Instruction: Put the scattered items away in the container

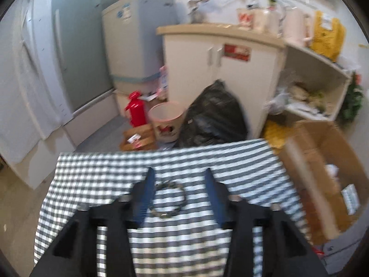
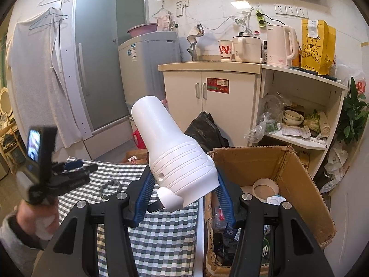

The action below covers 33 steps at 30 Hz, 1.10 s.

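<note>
The right gripper (image 2: 183,191) squeezes a white bottle (image 2: 175,154) beside the cardboard box (image 2: 306,184). The left gripper (image 1: 180,184) is wide open over the bead bracelet (image 1: 169,198), not yet picked up.

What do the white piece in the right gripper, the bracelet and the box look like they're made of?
White piece: apparently moulded plastic, matte, with ribbed lines. Bracelet: grey beads, maybe stone or wood; too blurred to tell. Box: brown corrugated cardboard with torn, ragged edges.
</note>
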Tool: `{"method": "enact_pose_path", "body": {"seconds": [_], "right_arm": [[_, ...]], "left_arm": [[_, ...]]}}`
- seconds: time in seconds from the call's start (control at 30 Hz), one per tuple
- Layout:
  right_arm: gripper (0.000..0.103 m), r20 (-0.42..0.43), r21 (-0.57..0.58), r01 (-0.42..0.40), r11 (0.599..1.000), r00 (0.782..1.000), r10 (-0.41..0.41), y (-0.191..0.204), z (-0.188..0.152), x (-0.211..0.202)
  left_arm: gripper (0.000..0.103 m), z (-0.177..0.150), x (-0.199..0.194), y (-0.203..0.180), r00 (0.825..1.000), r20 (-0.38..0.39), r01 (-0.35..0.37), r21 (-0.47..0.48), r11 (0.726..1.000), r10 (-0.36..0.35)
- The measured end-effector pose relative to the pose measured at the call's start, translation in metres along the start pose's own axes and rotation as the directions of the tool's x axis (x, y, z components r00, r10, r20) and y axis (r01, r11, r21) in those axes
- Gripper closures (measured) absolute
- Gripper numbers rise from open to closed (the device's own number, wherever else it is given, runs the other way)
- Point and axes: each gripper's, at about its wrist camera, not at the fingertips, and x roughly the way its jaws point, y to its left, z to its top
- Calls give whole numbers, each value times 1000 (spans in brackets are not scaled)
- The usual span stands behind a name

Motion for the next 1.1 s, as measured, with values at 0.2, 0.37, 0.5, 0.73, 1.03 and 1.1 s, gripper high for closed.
{"method": "enact_pose_path", "body": {"seconds": [0.2, 0.37, 0.5, 0.73, 1.03, 1.1], "right_arm": [[51, -15, 0, -4, 1000, 1000, 4, -5, 0, 14], [51, -33, -2, 1, 1000, 999, -1, -11, -2, 24], [51, -41, 3, 9, 1000, 999, -9, -18, -2, 30], [51, -40, 11, 18, 1000, 999, -17, -29, -4, 29], [51, -28, 34, 35, 999, 999, -34, -47, -5, 20], [51, -25, 41, 43, 998, 999, -42, -52, -6, 17]], "left_arm": [[22, -23, 53, 9, 996, -74, -48, 30, 998, 50], [22, -38, 92, 10, 987, -147, -58, 30, 998, 62], [21, -46, 117, 2, 980, -197, -26, 42, 999, 33], [53, -46, 122, -7, 977, -202, 65, -9, 998, -66], [92, -37, 116, -51, 968, -220, 134, 50, 990, -120], [92, -36, 111, -59, 968, -214, 149, 54, 987, -134]]}}
